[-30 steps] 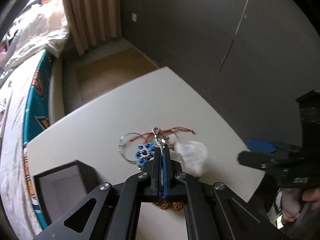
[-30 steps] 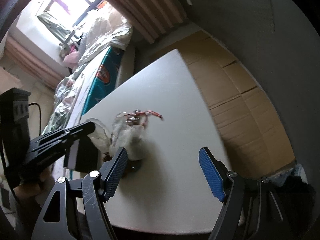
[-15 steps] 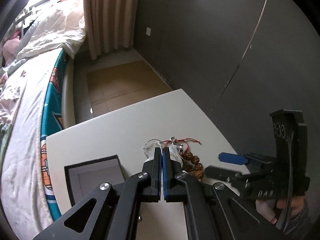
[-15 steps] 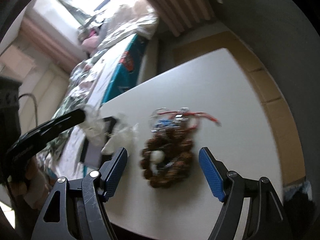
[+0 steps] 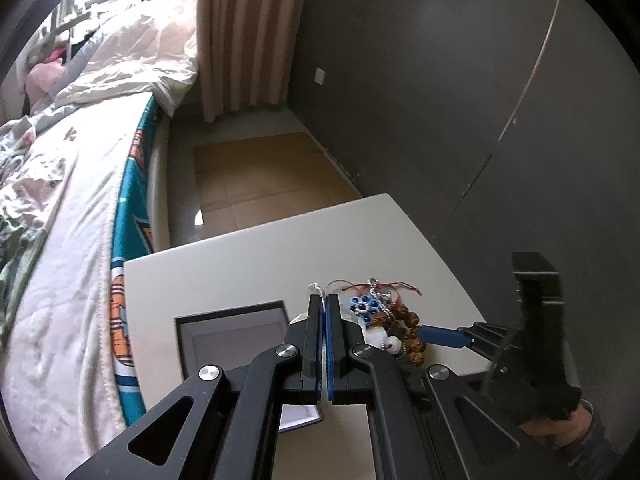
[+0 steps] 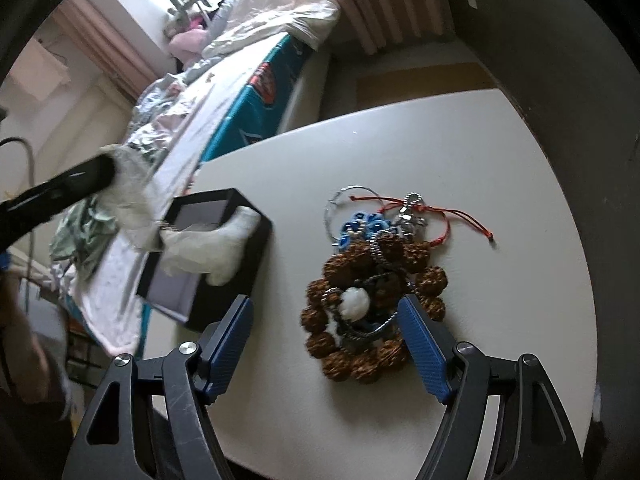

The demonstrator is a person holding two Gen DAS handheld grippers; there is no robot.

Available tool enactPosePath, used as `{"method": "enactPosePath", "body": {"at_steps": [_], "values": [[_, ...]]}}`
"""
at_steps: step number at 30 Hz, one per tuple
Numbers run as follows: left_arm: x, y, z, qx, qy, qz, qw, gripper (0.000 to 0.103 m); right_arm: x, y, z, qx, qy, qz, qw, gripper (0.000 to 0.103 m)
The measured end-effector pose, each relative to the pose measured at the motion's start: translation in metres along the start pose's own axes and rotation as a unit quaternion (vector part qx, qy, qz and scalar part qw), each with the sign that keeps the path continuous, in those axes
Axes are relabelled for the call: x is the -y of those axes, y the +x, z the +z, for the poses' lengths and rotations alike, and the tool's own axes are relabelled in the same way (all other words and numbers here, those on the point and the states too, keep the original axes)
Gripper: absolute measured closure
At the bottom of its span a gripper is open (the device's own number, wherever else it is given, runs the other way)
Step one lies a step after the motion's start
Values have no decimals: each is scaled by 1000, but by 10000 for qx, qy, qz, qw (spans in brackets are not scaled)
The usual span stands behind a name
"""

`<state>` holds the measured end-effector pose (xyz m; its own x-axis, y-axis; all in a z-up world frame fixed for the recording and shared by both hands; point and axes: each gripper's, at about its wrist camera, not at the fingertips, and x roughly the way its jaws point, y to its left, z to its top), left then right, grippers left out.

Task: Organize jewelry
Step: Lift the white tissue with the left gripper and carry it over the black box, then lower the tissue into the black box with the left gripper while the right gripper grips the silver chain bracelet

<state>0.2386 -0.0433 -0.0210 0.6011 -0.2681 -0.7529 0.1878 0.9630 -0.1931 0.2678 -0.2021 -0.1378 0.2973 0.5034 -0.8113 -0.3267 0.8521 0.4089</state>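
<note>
Right wrist view: a crumpled clear plastic bag (image 6: 208, 240) is pinched in the left hand-held gripper (image 6: 108, 168) above an open black square box (image 6: 208, 256). Knobbly brown bead bracelet (image 6: 372, 300) lies on the matte white table (image 6: 460, 168), framed by the right hand-held gripper (image 6: 326, 344), spread wide, empty. Bed (image 5: 68, 216) alongside.

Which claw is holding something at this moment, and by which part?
The left claw grips the white plastic bag by its top edge. The right claw is open and holds nothing.
</note>
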Motion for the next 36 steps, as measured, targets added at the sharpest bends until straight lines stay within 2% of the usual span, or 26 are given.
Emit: {"method": "enactPosePath", "body": {"at_steps": [2, 7, 9, 10, 11, 13, 21, 23, 28, 29, 32, 33, 36], "values": [[-4, -5, 0, 44, -26, 34, 10000, 103, 4, 6, 2, -77, 36, -26, 10000, 40], [-15, -18, 0, 151, -103, 135, 9997, 103, 7, 18, 5, -288, -7, -159, 9995, 48], [-19, -22, -1, 177, -164, 144, 9996, 103, 13, 17, 10, -375, 186, -57, 9991, 58], [-21, -24, -2, 195, -202, 148, 9995, 103, 18, 17, 12, -413, 342, 58, 9985, 72], [-23, -27, -2, 211, -235, 151, 9994, 103, 24, 16, 13, -446, 523, 273, 9973, 78], [-27, -32, -5, 245, -288, 160, 9992, 103, 31, 12, 15, -428, 674, 403, 9960, 87], [-47, -39, -16, 316, -528, 153, 9980, 103, 36, -2, 16, -339, 1010, 845, 9907, 87], [-52, -39, -18, 319, -586, 148, 9977, 103, 32, -5, 18, -304, 995, 853, 9909, 87], [-61, -43, -20, 365, -698, 115, 9968, 103, 15, -13, 22, -250, 836, 1263, 9882, 87], [-62, -43, -20, 371, -712, 113, 9967, 103, 10, -13, 23, -257, 715, 1098, 9910, 87], [-66, -43, -22, 368, -759, 109, 9964, 103, 7, -2, 23, -486, 584, 223, 9969, 86], [-67, -43, -23, 366, -773, 103, 9963, 103, 12, 2, 22, -610, 666, 91, 9959, 86], [-69, -43, -26, 345, -787, 104, 9962, 103, 25, 7, 20, -781, 891, 137, 9929, 83]]}}
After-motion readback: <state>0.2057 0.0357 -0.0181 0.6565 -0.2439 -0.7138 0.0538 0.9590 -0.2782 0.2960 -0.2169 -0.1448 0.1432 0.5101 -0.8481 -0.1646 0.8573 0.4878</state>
